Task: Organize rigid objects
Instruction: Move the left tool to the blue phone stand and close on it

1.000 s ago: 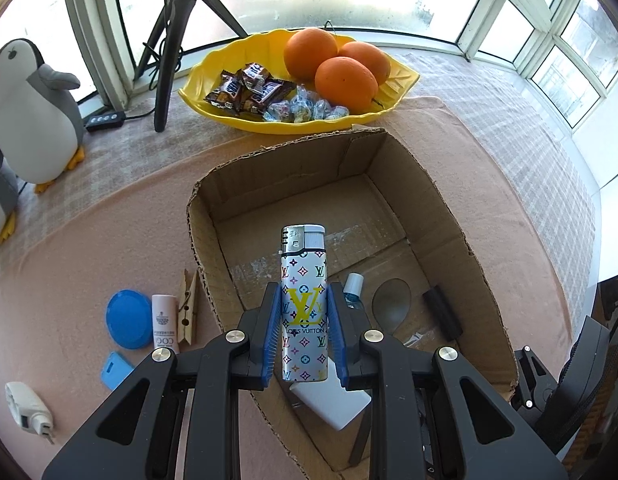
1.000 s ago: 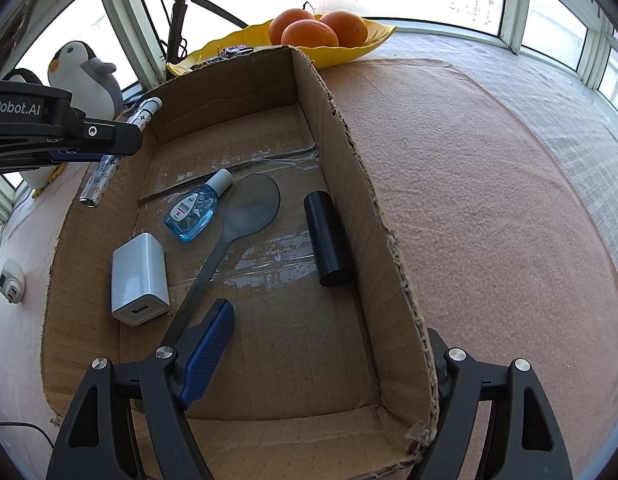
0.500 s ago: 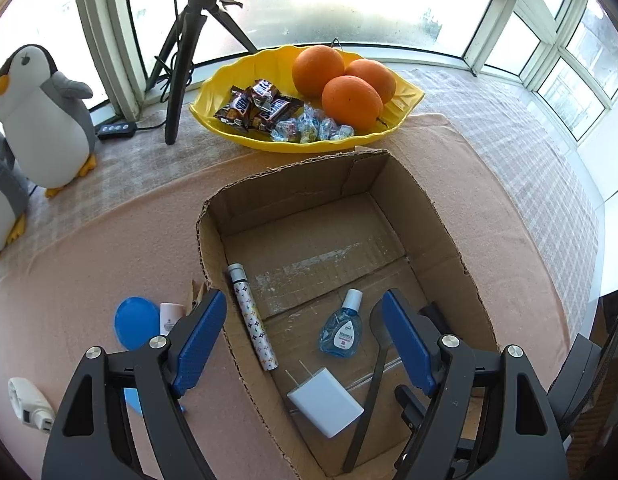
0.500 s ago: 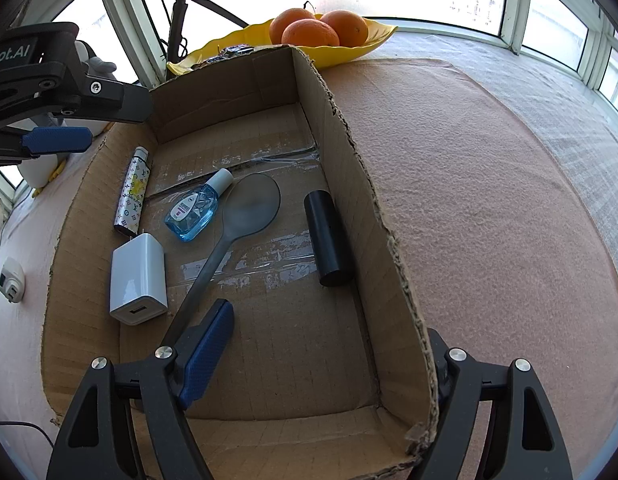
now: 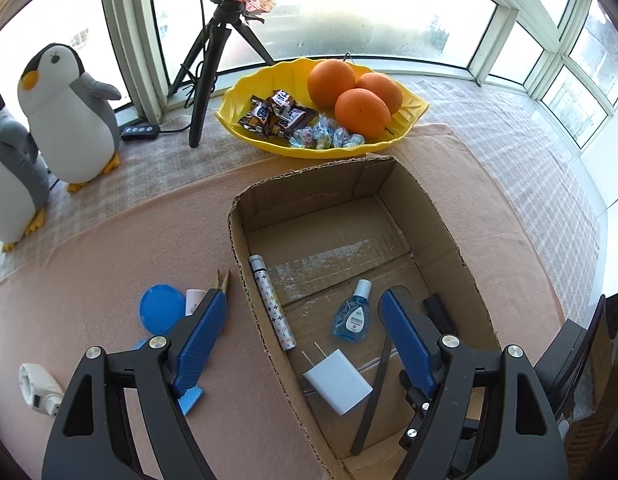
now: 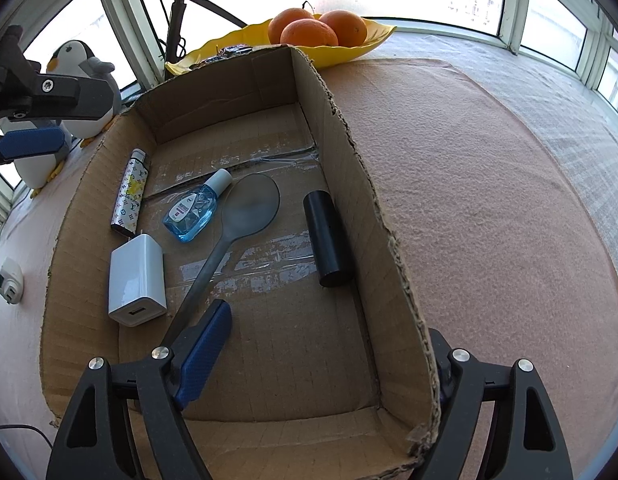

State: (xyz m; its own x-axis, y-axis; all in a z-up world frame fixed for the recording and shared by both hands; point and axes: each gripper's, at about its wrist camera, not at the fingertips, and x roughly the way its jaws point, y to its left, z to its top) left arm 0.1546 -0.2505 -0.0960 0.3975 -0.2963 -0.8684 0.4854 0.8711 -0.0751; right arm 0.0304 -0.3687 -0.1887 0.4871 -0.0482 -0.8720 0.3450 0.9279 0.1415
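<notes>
A cardboard box [image 5: 461, 256] [image 6: 349, 148] stands on the pink cloth. In it lie a patterned lighter [image 5: 271, 308] [image 6: 129, 194] along the left wall, a blue bottle [image 5: 352, 318] [image 6: 195, 212], a white charger [image 5: 337, 386] [image 6: 136, 280], a grey spoon [image 6: 245, 208] and a black cylinder [image 6: 327, 240]. My left gripper [image 5: 305, 344] is open and empty, high above the box's left wall. My right gripper [image 6: 317, 356] is open, straddling the box's right wall near the front corner.
Left of the box lie a blue lid [image 5: 161, 308], a white tube [image 5: 193, 300], a wooden clothespin [image 5: 224, 280], a blue tag [image 5: 189, 398] and a white device [image 5: 39, 388]. Behind stand a yellow fruit tray [image 5: 409, 120], a tripod [image 5: 205, 80] and toy penguins [image 5: 69, 112].
My left gripper opened and let go of the lighter, which now lies in the box by the left wall. The left gripper then rose and drew back. The right gripper has not moved.
</notes>
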